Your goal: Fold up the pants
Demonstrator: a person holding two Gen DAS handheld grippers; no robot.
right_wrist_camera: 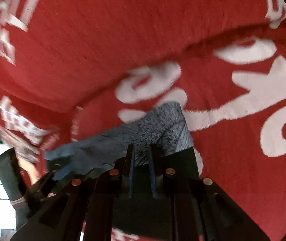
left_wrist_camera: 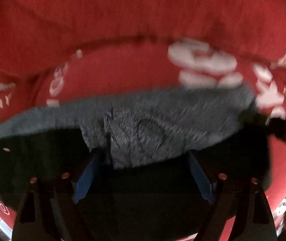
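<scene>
The pants (left_wrist_camera: pixel 163 120), grey-blue fleecy fabric, lie bunched on a red cloth (left_wrist_camera: pixel 123 20) with white lettering, just beyond both tools. The left hand-held gripper (left_wrist_camera: pixel 143 172) points down over them with jaws wide apart and nothing between the pads; judged ready to take a fresh hold on the fabric edge. The right hand-held gripper (right_wrist_camera: pixel 142 160) has its jaws nearly together at the near edge of the pants; whether fabric is pinched cannot be told. Folding appears unfinished.
</scene>
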